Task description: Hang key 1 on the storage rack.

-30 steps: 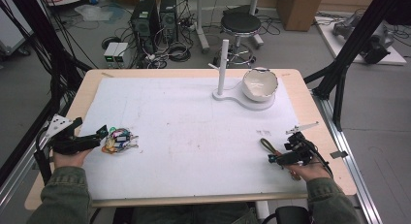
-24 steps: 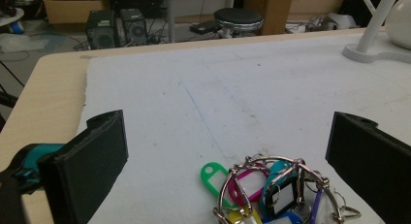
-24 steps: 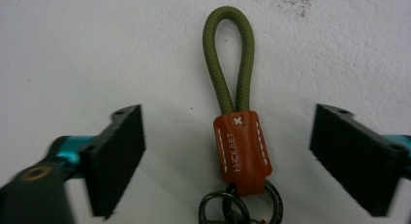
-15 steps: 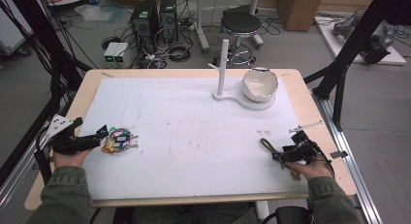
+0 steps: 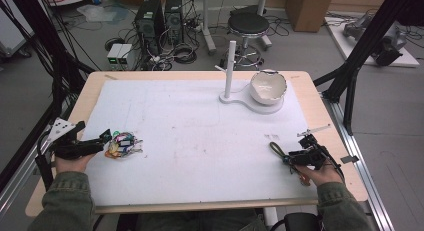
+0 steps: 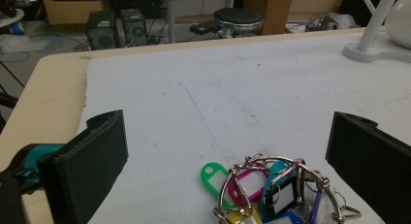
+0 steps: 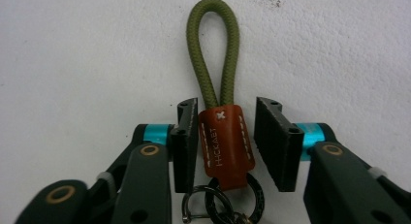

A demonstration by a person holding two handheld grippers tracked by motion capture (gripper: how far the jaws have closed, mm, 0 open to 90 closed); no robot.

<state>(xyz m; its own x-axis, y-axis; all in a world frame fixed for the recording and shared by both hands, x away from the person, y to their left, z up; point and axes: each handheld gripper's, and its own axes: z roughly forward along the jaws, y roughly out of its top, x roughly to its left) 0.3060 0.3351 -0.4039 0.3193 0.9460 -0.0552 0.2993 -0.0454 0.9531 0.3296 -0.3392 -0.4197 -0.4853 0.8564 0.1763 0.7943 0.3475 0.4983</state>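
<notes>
An olive cord keychain point(image 7: 225, 141) with a brown leather tag and metal rings lies on the white mat point(image 5: 200, 141) at the right. My right gripper point(image 7: 226, 112) straddles the tag, and its jaws have just been closing. The left pad touches the leather and a sliver of mat shows at the right pad. From the high view the cord loop point(image 5: 276, 148) sticks out ahead of that gripper point(image 5: 288, 158). At the left, a key ring bunch with coloured tags point(image 5: 122, 144) point(image 6: 271, 190) lies on the mat. My left gripper point(image 5: 104, 143) point(image 6: 228, 132) stands wide open around its near side, not touching it.
A white stand with an upright post point(image 5: 230, 66) and a white bowl point(image 5: 268, 87) sits at the back right of the mat. A thin white stick point(image 5: 312, 131) lies near the right edge. Black frame struts point(image 5: 350, 91) rise off the table's right side.
The right gripper's jaws have closed in from wide apart to close around the leather tag. Both hands and the key ring bunch have stayed where they were.
</notes>
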